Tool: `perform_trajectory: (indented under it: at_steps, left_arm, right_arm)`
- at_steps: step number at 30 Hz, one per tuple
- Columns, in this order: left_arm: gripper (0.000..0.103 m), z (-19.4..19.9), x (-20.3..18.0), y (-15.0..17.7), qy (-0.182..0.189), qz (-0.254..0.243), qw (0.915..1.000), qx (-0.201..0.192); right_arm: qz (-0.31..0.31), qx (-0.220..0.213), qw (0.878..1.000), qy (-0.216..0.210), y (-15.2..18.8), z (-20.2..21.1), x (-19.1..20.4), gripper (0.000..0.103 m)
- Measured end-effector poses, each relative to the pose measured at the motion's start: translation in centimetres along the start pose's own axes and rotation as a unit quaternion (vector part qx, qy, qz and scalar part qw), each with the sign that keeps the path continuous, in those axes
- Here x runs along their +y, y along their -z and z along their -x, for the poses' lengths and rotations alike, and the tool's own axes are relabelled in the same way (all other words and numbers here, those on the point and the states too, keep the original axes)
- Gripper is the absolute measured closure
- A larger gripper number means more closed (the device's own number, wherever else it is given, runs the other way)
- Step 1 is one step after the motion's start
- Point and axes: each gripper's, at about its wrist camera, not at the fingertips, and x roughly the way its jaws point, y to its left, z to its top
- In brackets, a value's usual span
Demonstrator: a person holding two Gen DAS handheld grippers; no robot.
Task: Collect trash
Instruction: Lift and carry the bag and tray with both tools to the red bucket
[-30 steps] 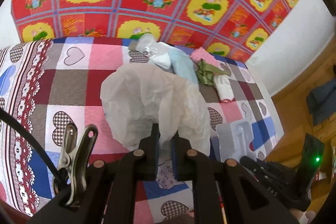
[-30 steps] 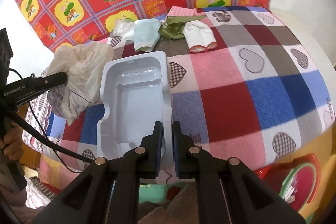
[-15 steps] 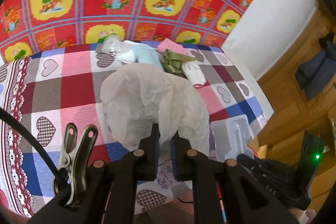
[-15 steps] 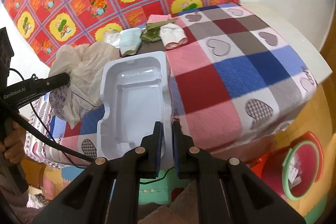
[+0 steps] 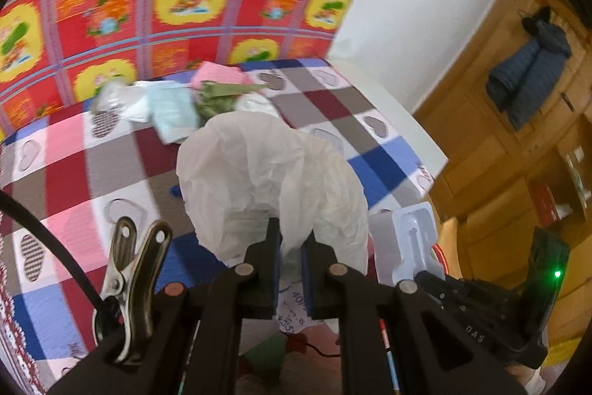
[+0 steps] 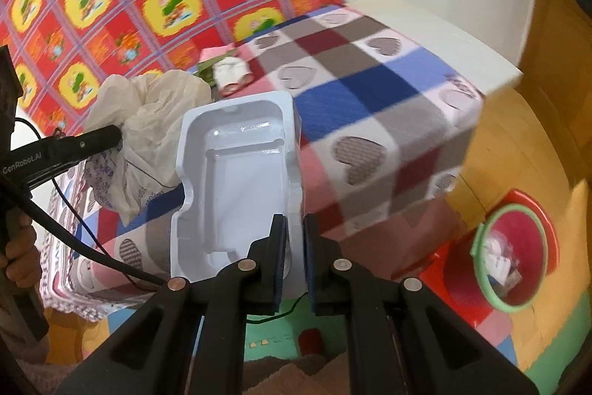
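Left wrist view: the left gripper (image 5: 290, 252) pinches a crumpled white plastic bag (image 5: 270, 173), which billows toward 12 o'clock above the checked quilt (image 5: 74, 173). In the right wrist view, the right gripper (image 6: 294, 247) clamps the rim of a white plastic tray (image 6: 236, 180). At 3 o'clock, on the floor, sits a red bin (image 6: 518, 247) holding scraps. Folded cloths (image 5: 174, 110) lie far back at 11 o'clock.

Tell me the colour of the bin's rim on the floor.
Green, around a red bin; the right wrist view shows it best.
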Motion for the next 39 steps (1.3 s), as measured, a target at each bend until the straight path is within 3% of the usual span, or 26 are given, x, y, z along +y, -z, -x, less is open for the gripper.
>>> perform_trajectory:
  at_steps: [20, 39]
  left_arm:
    - [0.093, -5.7, -13.7, 0.7, 0.069, -0.102, 0.9914, 0.045]
    - [0.093, -17.1, -27.9, 5.7, 0.116, -0.181, 0.9679, 0.131]
  right_arm:
    - [-0.101, -0.032, 0.992, 0.064, 3.7, 6.2, -11.7, 0.092]
    - [-0.180, 0.004, 0.975, 0.128, 8.0, 7.1, -25.9, 0.092]
